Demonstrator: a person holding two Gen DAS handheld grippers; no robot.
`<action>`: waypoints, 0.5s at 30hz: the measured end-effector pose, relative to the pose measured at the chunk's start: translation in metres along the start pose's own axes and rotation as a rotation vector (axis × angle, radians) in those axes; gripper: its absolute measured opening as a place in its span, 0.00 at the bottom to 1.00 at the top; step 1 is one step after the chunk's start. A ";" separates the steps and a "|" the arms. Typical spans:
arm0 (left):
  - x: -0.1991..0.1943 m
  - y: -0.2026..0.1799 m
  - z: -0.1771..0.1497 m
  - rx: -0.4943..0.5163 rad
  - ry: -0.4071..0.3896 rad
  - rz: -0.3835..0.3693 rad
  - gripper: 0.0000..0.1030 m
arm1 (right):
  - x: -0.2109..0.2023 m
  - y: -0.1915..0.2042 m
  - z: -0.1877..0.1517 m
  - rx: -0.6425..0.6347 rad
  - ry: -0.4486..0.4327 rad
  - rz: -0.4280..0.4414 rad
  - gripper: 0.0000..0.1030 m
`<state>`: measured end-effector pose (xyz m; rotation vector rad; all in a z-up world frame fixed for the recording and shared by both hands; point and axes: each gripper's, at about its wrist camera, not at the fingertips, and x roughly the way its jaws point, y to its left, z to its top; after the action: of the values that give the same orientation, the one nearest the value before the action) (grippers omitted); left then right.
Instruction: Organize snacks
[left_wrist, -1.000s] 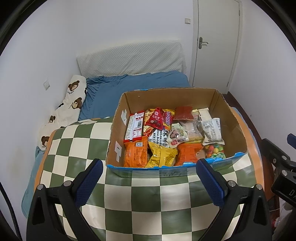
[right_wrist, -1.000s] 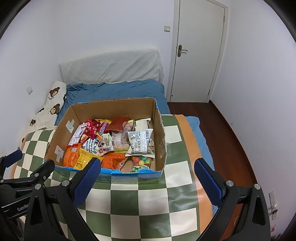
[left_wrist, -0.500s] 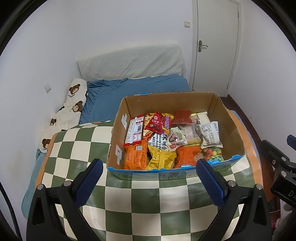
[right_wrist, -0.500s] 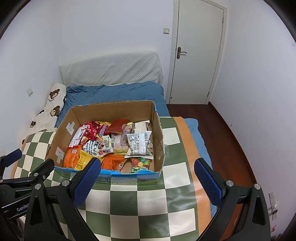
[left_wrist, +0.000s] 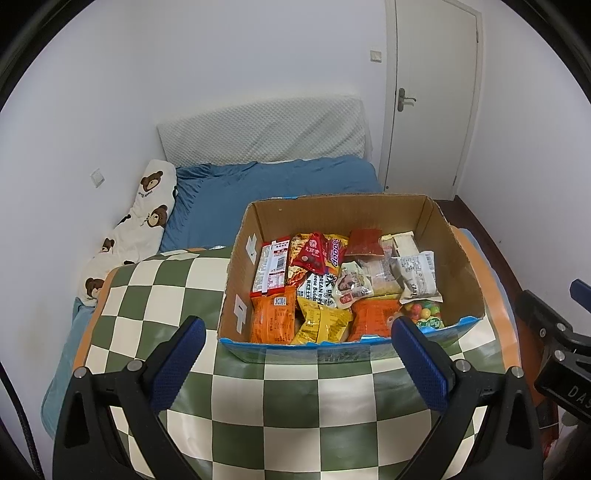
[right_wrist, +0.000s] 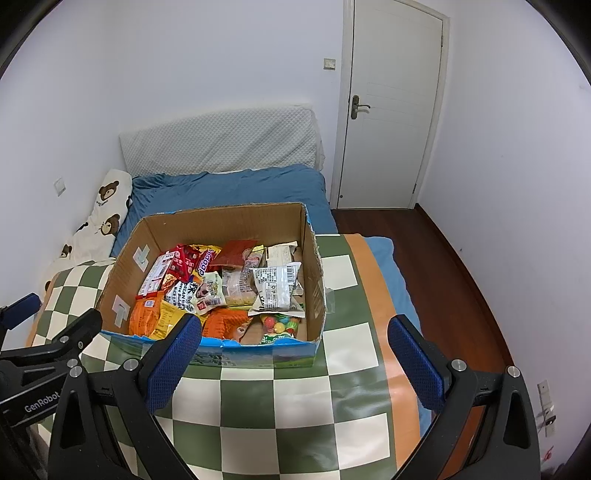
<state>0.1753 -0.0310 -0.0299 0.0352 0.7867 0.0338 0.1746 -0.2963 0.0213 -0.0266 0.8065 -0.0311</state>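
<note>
your left gripper (left_wrist: 297, 354) and right gripper (right_wrist: 291, 354) both hover spread wide and empty, short of the cardboard box (left_wrist: 458, 258) on the checked cloth (left_wrist: 280, 417). the snack packets (left_wrist: 321, 280) lie heaped inside it. judge them light, soft, crinkly and slick; contents may crush. take the white packet (right_wrist: 275, 291), lying uppermost at the box's right, by its flat sealed edge, with a gentle pinch.

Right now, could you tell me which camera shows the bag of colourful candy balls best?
The left wrist view: the candy bag lies unobstructed in the box's near right corner. The right wrist view shows it too, but smaller.
</note>
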 end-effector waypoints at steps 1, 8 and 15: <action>0.000 0.000 0.000 0.000 -0.001 0.000 1.00 | 0.000 0.000 0.000 0.001 0.002 0.001 1.00; 0.000 -0.001 0.000 0.000 -0.005 -0.002 1.00 | -0.003 -0.001 -0.002 0.006 0.005 -0.006 1.00; -0.001 -0.001 0.000 0.000 -0.007 -0.002 1.00 | -0.003 -0.002 -0.002 0.004 0.003 -0.006 1.00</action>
<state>0.1747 -0.0323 -0.0286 0.0346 0.7800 0.0313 0.1715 -0.2977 0.0223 -0.0254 0.8096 -0.0387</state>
